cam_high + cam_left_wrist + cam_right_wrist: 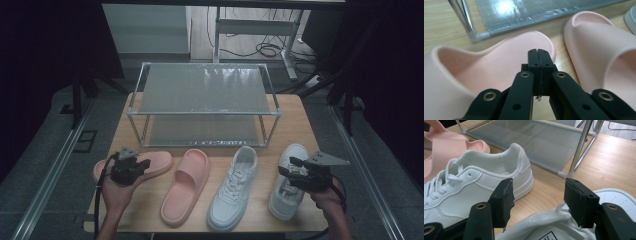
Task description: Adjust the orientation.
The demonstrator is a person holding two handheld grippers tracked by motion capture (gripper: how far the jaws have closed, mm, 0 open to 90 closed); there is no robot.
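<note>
On the wooden worktop [300, 120] a two-tier rack [202, 90] stands with both shelves bare. In front of it lie two pink slippers and two white sneakers. The left tool [131, 167] hangs clenched, gripping nothing, over the left slipper [157, 162]. The right tool [295, 172] is spread wide above the right sneaker [289, 192], its jaws straddling the collar without pressing it.
</note>
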